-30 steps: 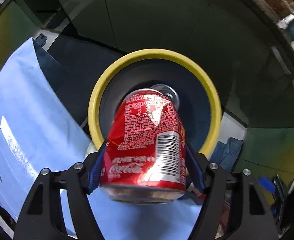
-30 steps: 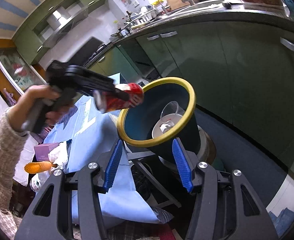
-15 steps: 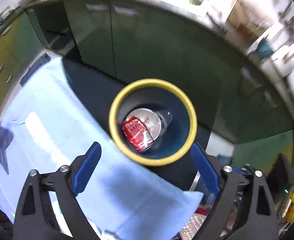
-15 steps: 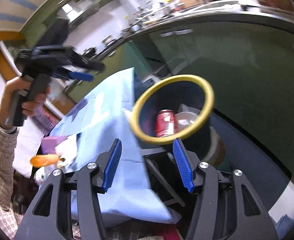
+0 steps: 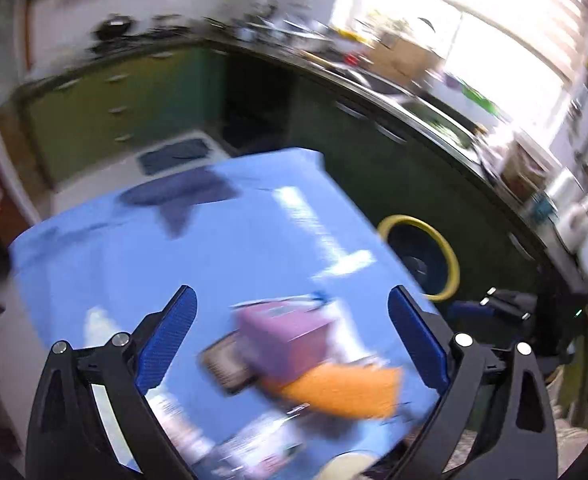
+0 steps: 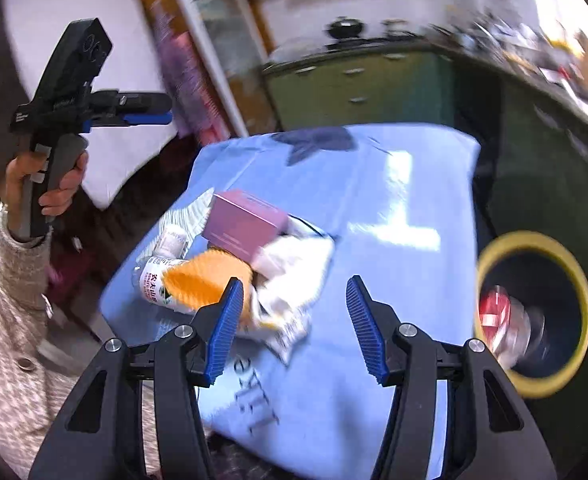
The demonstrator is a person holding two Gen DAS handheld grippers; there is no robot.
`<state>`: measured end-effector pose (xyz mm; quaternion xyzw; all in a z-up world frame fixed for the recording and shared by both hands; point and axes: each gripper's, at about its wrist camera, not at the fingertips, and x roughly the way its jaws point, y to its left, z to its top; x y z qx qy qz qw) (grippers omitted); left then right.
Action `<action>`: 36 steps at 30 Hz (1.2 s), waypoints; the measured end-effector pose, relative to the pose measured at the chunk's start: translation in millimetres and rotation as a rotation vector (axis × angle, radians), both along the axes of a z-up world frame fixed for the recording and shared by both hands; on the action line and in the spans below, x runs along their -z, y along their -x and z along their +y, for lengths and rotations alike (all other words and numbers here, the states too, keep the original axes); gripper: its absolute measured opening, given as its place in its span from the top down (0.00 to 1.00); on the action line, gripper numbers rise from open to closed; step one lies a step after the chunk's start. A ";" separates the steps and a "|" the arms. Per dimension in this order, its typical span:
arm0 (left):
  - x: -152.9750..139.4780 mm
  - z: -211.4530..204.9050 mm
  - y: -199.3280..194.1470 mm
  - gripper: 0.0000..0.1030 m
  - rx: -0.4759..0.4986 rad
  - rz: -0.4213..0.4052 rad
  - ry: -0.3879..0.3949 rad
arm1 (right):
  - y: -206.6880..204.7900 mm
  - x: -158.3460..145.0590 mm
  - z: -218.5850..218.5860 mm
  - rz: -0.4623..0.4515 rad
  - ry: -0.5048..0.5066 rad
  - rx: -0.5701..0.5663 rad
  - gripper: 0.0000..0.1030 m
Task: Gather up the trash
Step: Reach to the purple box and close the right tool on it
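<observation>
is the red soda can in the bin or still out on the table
In the bin. The right wrist view shows the red soda can inside the dark, yellow-rimmed bin, beside the blue-clothed table.

At the bottom of the frame the right gripper (image 6: 294,326) has its blue fingers (image 6: 226,330) spread wide, with nothing between them. Just above them, on the light blue cloth (image 6: 397,208), lies a pile: a purple box (image 6: 244,224), an orange bag (image 6: 204,278), white wrappers (image 6: 294,276) and a plastic bottle (image 6: 156,282). At the right edge stands a dark bin with a yellow rim (image 6: 533,312), and a red can (image 6: 493,310) lies inside. In the upper left, a hand (image 6: 54,184) holds the left gripper (image 6: 150,110) raised, seen from the side.
</observation>
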<state>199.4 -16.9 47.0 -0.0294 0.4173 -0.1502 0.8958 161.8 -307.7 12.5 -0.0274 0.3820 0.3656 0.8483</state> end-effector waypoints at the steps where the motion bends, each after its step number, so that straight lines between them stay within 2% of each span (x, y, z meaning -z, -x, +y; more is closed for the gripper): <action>1: 3.3 12.3 3.6 0.11 -0.023 -0.004 0.001 | -0.9 -1.1 13.9 -0.011 0.028 -0.030 0.48; 6: 29.0 74.9 40.8 0.11 -0.139 -0.007 0.045 | -11.7 -2.5 87.4 -0.054 0.146 -0.179 0.48; 8: 39.4 90.9 54.6 0.11 -0.178 -0.009 0.059 | -11.2 -3.3 115.4 -0.109 0.192 -0.240 0.40; 10: 47.1 107.9 68.9 0.11 -0.213 -0.015 0.078 | -10.0 0.3 137.2 -0.162 0.252 -0.284 0.37; 14: 53.4 121.4 87.5 0.11 -0.247 -0.027 0.106 | -11.5 16.5 175.7 -0.224 0.414 -0.339 0.37; 19: 61.8 128.0 95.8 0.10 -0.248 -0.014 0.137 | -17.2 38.1 200.5 -0.233 0.553 -0.363 0.37; 28: 69.9 123.1 91.3 0.10 -0.214 0.004 0.149 | -36.0 58.2 218.2 -0.224 0.641 -0.340 0.41; 36: 70.5 120.0 91.6 0.10 -0.204 0.009 0.141 | -46.6 51.5 213.1 -0.226 0.597 -0.302 0.45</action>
